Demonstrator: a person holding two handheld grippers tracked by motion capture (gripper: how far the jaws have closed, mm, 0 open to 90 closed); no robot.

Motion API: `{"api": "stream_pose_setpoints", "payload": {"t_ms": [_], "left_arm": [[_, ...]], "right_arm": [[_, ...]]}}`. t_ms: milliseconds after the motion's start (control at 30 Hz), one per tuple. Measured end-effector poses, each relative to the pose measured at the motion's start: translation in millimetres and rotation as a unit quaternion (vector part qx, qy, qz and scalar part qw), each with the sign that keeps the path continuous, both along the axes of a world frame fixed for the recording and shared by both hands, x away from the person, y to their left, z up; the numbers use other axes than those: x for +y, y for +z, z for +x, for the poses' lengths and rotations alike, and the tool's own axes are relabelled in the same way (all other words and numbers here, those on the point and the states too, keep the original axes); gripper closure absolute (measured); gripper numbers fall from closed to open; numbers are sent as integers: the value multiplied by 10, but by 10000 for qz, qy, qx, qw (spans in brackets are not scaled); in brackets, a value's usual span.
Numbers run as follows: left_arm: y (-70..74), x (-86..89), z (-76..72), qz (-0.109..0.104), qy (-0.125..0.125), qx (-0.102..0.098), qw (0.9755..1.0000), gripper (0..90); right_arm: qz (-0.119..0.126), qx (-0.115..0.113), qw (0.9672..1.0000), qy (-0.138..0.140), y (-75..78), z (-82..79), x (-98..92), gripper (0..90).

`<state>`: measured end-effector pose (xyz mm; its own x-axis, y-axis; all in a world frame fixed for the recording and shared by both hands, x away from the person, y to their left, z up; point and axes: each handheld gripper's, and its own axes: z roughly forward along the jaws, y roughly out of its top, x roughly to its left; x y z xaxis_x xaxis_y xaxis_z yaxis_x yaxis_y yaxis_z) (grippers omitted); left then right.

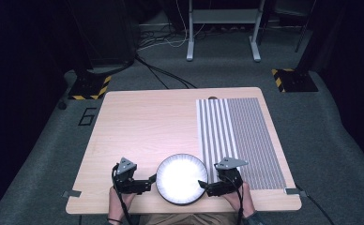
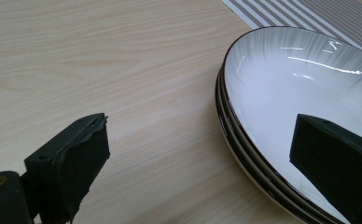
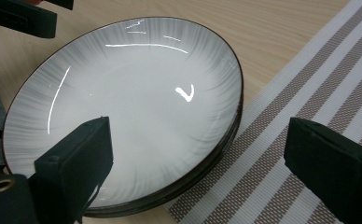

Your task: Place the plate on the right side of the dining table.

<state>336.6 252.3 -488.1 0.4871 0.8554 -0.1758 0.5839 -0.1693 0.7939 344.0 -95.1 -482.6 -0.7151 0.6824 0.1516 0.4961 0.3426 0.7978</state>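
A stack of white plates [image 1: 181, 179] with dark rims sits at the front middle of the wooden table [image 1: 142, 126]. My left gripper [image 1: 151, 180] is at the stack's left edge, open. In the left gripper view the left gripper [image 2: 202, 140] straddles the rim of the plates [image 2: 300, 84], one jaw over the top plate and one over the bare wood. My right gripper [image 1: 203, 186] is at the right edge, also open. In the right gripper view the right gripper [image 3: 198, 135] has one jaw above the plates [image 3: 123, 102] and the other above the striped placemat [image 3: 309, 79]. Neither gripper's pads press on anything.
The grey and white striped placemat [image 1: 238, 140] covers the table's right part, and its left edge runs just beside the plates. Bare wood stretches over the left and far part of the table. Beyond the table are cables, a desk frame [image 1: 222, 28] and hazard-striped stand bases [image 1: 88, 86].
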Motion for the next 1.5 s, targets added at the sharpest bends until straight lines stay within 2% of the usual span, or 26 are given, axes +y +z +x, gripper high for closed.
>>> {"api": "stream_pose_setpoints", "payload": {"t_ms": [100, 167, 267, 433, 500, 567, 667, 767, 900, 1033, 1133, 1200, 1267, 1300, 1333, 1400, 1500], "left_arm": [[-2, -67, 5, -183, -101, 18, 9998, 83], [-24, -127, 6, -120, -164, 37, 9998, 92], [-88, -192, 32, -173, -192, 118, 9996, 122], [-115, -275, 28, -177, -308, 200, 9992, 163], [-121, -284, 35, -290, -302, 237, 9988, 169], [-109, -301, 37, -232, -322, 172, 9991, 197], [-132, -319, 38, -277, -306, 199, 9989, 210], [-149, -329, 55, -204, -322, 263, 9989, 222], [-171, -321, 46, -364, -326, 287, 9984, 242], [-199, -334, 32, -428, -462, 332, 9975, 284], [-200, -334, 20, -617, -478, 340, 9964, 302], [-205, -345, 2, -553, -443, 320, 9970, 302], [-210, -335, -13, -605, -441, 311, 9967, 304], [-207, -328, -17, -665, -410, 320, 9964, 307], [-198, -329, -17, -669, -396, 316, 9965, 311], [-172, -351, -37, -534, -389, 229, 9976, 313], [-179, -364, -57, -514, -323, 177, 9980, 315]], "right_arm": [[15, 59, 10000, 21, 0, 15, 40, 89], [51, 87, 9999, 78, 10, 22, 55, 105], [32, 111, 9999, 118, -14, 34, 90, 120], [40, 161, 9998, 117, -15, 35, 135, 134], [-18, 208, 9997, 103, -23, 37, 154, 135], [-41, 224, 9997, 87, -19, 49, 169, 140], [-71, 245, 9996, 102, -49, 49, 200, 142], [-92, 304, 9995, 67, -93, 59, 223, 142], [0, 342, 9994, 33, -120, 52, 200, 152], [-96, 248, 9996, 12, -108, 31, 227, 149], [-5, 235, 9997, -26, -98, 16, 214, 168], [-9, 250, 9997, -62, -82, 7, 215, 168], [-100, 179, 9998, -53, -78, -9, 226, 167], [-69, 197, 9998, -55, -75, -13, 223, 171], [-49, 176, 9998, -49, -66, -10, 220, 178], [-70, 161, 9998, -42, -23, -19, 234, 173], [-177, 42, 9998, -41, -8, -46, 266, 164]]}}
